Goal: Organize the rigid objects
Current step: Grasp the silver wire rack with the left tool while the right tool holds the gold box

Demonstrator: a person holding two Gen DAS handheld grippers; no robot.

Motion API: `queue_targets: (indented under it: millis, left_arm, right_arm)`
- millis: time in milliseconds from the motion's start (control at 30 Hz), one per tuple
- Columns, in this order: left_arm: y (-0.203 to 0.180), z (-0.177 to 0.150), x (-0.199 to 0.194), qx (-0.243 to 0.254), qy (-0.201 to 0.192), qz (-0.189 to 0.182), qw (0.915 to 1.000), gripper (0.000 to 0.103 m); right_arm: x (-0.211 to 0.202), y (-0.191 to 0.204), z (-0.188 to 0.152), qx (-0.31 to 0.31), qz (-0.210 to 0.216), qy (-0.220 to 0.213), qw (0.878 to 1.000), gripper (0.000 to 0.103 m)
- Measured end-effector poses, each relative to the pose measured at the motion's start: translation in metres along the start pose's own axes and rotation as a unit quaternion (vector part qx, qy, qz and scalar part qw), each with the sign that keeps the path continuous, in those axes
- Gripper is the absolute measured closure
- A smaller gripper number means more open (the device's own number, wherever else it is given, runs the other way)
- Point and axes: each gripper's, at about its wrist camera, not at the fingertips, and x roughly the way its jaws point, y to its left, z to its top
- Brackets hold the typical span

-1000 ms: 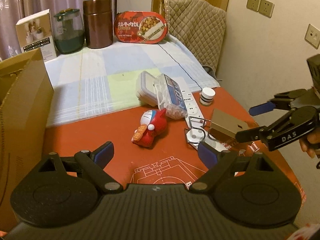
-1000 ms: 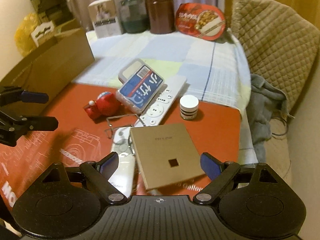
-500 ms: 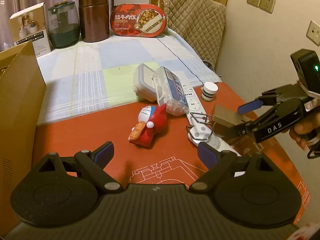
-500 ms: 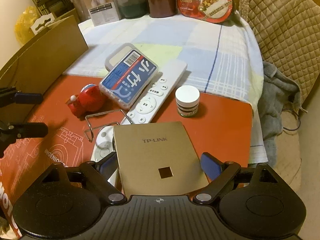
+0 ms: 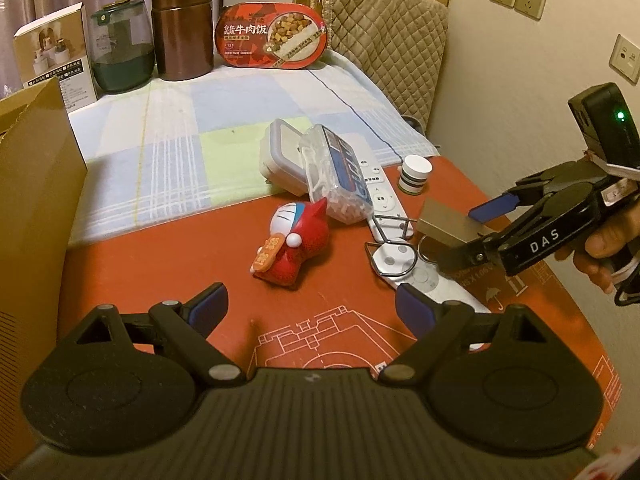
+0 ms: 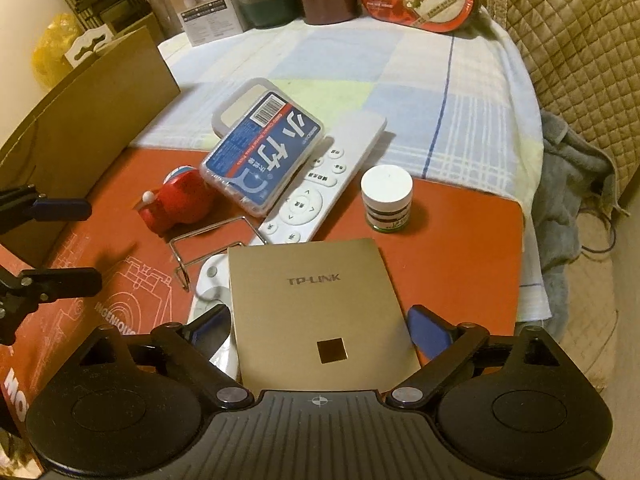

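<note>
My left claw hangs spread wide over the red mat, nothing between its blue pads. At nine o'clock stands a cardboard box; its interior is hidden from me. At twelve o'clock lies a red figurine on its side. Beyond it, a clear floss-pick case, blue-labelled and packed with picks, leans on a lidded white container whose contents I cannot tell. Beside it runs a white remote, with a bent wire stand across a second white remote nearer me. At one o'clock sits a small white jar, capped.

My right claw brackets the gold TP-LINK panel: flat, square, matte gold, with a small dark square on the face. Seen from the left camera, it tilts clear of the mat at two o'clock. Whether both pads press its edges, I cannot tell.
</note>
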Motion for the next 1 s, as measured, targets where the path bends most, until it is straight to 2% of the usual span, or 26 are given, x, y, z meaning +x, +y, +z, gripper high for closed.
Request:
queue_targets:
  millis: [67, 167, 333, 433, 567, 700, 867, 1000]
  left_arm:
    - [0.000, 0.000, 0.000, 0.000, 0.001, 0.000, 1.0000, 0.015]
    - [-0.003, 0.000, 0.001, 0.001, 0.001, -0.001, 1.0000, 0.015]
    - [-0.008, 0.001, 0.003, 0.005, -0.004, -0.012, 0.9999, 0.015]
    - [-0.013, 0.003, 0.005, 0.009, -0.012, -0.018, 0.9997, 0.015]
    - [-0.025, 0.007, 0.011, 0.012, -0.026, -0.034, 0.9990, 0.016]
    - [-0.040, 0.010, 0.020, 0.018, -0.040, -0.050, 0.9978, 0.021]
    - [-0.055, 0.009, 0.037, 0.029, -0.047, -0.047, 0.9973, 0.022]
    - [-0.064, 0.008, 0.047, 0.043, -0.059, -0.042, 0.9964, 0.028]
  right_arm:
    - [-0.002, 0.000, -0.002, 0.010, 0.003, -0.002, 1.000, 0.011]
    - [-0.007, 0.000, -0.005, 0.028, 0.001, -0.006, 1.000, 0.019]
    - [-0.024, 0.005, -0.016, 0.059, -0.022, -0.035, 0.997, 0.020]
    - [-0.039, 0.009, -0.026, 0.074, -0.058, -0.063, 0.994, 0.020]
    - [-0.045, 0.017, -0.039, 0.059, -0.131, -0.063, 0.988, 0.020]
    - [-0.042, 0.020, -0.052, 0.056, -0.156, -0.064, 0.984, 0.020]
    - [-0.040, 0.022, -0.061, 0.050, -0.173, -0.075, 0.981, 0.020]
    - [-0.040, 0.024, -0.066, 0.046, -0.183, -0.087, 0.978, 0.020]
